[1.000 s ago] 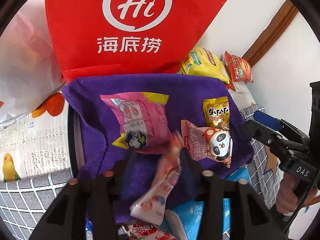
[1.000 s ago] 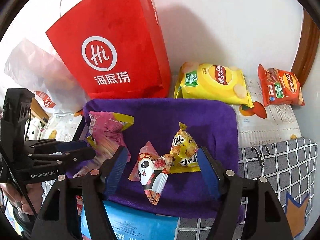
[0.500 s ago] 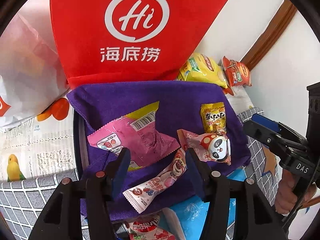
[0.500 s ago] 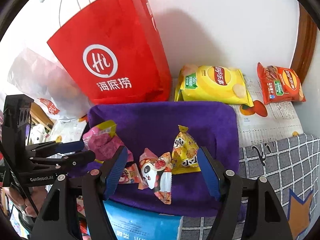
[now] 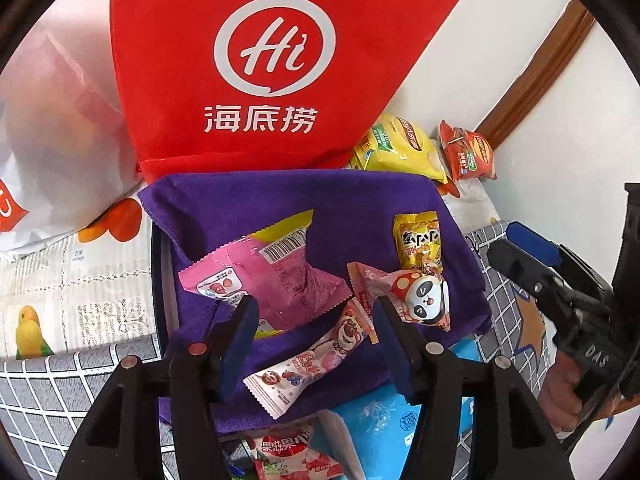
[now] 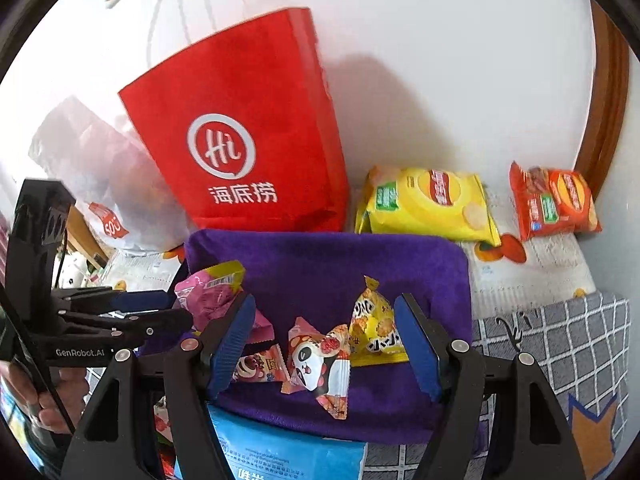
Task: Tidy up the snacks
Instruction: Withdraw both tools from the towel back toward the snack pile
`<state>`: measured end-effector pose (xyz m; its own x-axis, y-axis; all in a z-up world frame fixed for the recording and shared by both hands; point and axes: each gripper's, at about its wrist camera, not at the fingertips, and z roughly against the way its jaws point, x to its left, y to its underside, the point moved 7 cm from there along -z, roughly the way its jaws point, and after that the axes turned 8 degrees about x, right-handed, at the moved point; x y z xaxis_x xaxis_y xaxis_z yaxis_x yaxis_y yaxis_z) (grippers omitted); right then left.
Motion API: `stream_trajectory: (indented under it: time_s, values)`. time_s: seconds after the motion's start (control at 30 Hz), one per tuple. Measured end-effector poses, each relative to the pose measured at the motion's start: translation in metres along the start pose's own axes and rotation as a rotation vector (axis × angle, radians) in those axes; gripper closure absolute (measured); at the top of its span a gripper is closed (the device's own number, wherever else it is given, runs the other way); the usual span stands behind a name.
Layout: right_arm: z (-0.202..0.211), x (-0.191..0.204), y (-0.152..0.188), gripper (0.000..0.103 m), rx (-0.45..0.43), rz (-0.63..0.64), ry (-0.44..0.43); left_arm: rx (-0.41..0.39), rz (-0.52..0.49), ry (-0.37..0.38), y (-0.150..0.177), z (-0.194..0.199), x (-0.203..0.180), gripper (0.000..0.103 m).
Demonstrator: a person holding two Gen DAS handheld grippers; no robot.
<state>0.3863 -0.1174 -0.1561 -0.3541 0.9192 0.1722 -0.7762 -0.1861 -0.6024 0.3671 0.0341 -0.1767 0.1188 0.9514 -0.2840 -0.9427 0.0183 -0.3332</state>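
- You had just let go of the bear snack packet: a second earlier it was pinched, blurred, between your left gripper's pads; by this moment it lay flat on the near edge of the purple cloth, between the jaws but touched by neither.
- Your left gripper stood spread over that packet, empty, so I judged that drop done and the hand free for the next pick.
- The pink packet beside it had flipped in the same second; its barcode side now faced up and it lay askew at the left of the cloth.
- Your right gripper was spread too, gripping nothing, hovering above the panda packet and the small yellow packet, which touched each other at the cloth's near right.
- That made four small packets gathered on the cloth; the yellow crisp bag and the orange crisp bag still lay apart on the far right by the wall.
- Writing you could read: the red bag behind the cloth carried "Hi" in a white ring with "海底捞" under it.
- Both crisp bags bore a red oval logo, too small to read with certainty.
- The gripper bodies read "GenRobot.AI" and "DAS".
- A red-and-white packet below the cloth showed Chinese characters and "5+%"; the blue pack nearest you had upside-down print I could not make out.
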Motion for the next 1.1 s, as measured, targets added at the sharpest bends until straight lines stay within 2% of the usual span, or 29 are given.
stream_trajectory:
  time_s: [0.13, 0.47, 0.7, 0.9, 1.03, 1.1]
  values:
    - [0.006, 0.008, 0.008, 0.032, -0.016, 0.04, 0.014, -0.011, -0.009, -0.002, 0.001, 0.008, -0.005, 0.046]
    - [0.029, 0.018, 0.023, 0.032, 0.01, 0.018, 0.033, -0.044, -0.032, 0.021, 0.005, 0.03, -0.017, 0.046]
    - [0.064, 0.016, 0.059, 0.032, -0.037, 0.008, 0.073, -0.08, -0.067, 0.025, 0.012, 0.048, -0.034, 0.046]
    - [0.089, 0.013, 0.093, 0.032, -0.033, 0.021, 0.091, -0.096, -0.115, 0.008, 0.03, 0.058, -0.059, 0.044]
    - [0.09, 0.012, 0.118, 0.032, -0.02, 0.025, 0.118, -0.072, -0.112, 0.007, 0.05, 0.058, -0.064, 0.043]
    - [0.085, 0.012, 0.134, 0.032, 0.005, 0.009, 0.096, -0.065, -0.105, -0.017, 0.062, 0.058, -0.059, 0.043]
